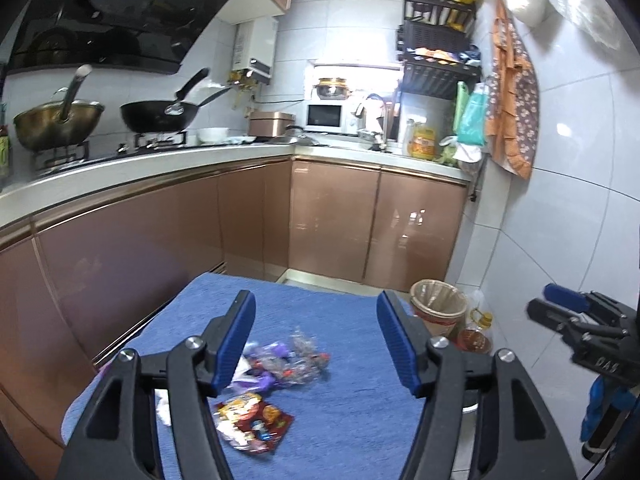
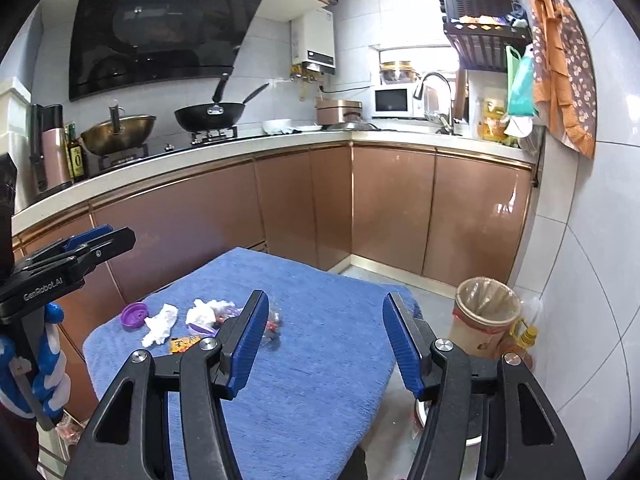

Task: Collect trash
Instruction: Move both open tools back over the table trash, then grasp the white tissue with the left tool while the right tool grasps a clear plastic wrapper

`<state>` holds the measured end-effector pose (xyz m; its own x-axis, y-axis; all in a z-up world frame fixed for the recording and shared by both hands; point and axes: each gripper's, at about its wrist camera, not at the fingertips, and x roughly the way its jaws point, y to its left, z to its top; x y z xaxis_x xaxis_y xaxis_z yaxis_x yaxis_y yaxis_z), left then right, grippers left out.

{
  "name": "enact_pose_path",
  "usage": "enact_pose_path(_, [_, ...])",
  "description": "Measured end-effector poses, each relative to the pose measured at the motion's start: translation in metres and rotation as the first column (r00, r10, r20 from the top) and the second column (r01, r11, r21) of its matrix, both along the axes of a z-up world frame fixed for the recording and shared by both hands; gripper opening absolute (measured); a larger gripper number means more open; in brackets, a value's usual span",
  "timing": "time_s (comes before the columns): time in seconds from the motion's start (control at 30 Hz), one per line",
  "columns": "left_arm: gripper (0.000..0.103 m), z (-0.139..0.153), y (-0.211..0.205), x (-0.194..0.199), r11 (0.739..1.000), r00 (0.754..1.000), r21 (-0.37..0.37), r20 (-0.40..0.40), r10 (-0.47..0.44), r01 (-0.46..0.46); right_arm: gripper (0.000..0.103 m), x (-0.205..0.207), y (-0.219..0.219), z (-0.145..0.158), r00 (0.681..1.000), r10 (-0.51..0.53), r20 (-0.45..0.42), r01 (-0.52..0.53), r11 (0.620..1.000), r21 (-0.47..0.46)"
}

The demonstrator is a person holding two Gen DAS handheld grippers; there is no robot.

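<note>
Trash lies on a table under a blue towel [image 1: 352, 408]: a red snack wrapper [image 1: 254, 426], crumpled clear and purple wrappers [image 1: 288, 364] and a white tissue [image 1: 164, 408]. My left gripper [image 1: 316, 300] hovers open above them with nothing between its fingers. In the right wrist view I see a purple lid [image 2: 135, 315], two white tissues [image 2: 162, 324], a yellow wrapper [image 2: 182, 345] and a clear wrapper [image 2: 274, 322]. My right gripper [image 2: 325, 300] is open and empty over the towel's right part. A lined trash bin [image 2: 486, 312] stands on the floor to the right.
An oil bottle [image 2: 524, 340] stands by the bin against the tiled wall. Copper-coloured cabinets [image 2: 392, 204] run behind the table under a counter with a wok [image 2: 210, 116] and a pot [image 2: 118, 132]. A metal bowl [image 2: 468, 428] sits on the floor beside the table.
</note>
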<state>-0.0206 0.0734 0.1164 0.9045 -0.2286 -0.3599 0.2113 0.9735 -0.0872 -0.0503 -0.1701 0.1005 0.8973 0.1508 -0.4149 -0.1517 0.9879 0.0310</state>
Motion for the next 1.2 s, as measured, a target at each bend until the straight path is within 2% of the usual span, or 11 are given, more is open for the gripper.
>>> enact_pose_path(0.23, [0.061,-0.017,0.067,0.011,0.992,0.992,0.004,-0.034,0.123,-0.123,0.059,0.020,0.011,-0.011,0.998,0.047,-0.030,-0.046,0.999,0.015])
enact_pose_path(0.5, [0.061,-0.049,0.148,0.029,0.964,0.960,0.008,-0.092,0.264,-0.265,0.059,0.056,0.031,-0.036,0.991,0.099,-0.093,-0.098,0.995,0.017])
enact_pose_path(0.6, [0.061,-0.066,0.169,0.038,0.958,0.950,-0.009,-0.136,0.282,-0.286,0.059,0.075,0.039,-0.048,0.985,0.114,-0.126,-0.112,0.993,0.022])
enact_pose_path(0.77, [0.061,-0.103,0.175,0.063,0.970,0.946,-0.026,-0.232,0.228,-0.241,0.059,0.108,0.054,-0.077,0.970,0.141,-0.196,-0.139,0.990,0.023])
enact_pose_path(0.9, [0.061,-0.130,0.156,0.094,0.986,0.938,-0.074,-0.326,0.116,-0.147,0.059,0.133,0.063,-0.105,0.953,0.166,-0.255,-0.163,0.986,0.034])
enact_pose_path(1.03, [0.058,-0.158,0.134,0.129,0.991,0.912,-0.112,-0.410,0.019,-0.071,0.059,0.159,0.068,-0.131,0.931,0.193,-0.309,-0.187,0.981,0.051])
enact_pose_path(1.2, [0.053,-0.186,0.115,0.165,0.991,0.875,-0.129,-0.483,-0.037,-0.030,0.059,0.188,0.075,-0.159,0.903,0.232,-0.362,-0.222,0.973,0.071])
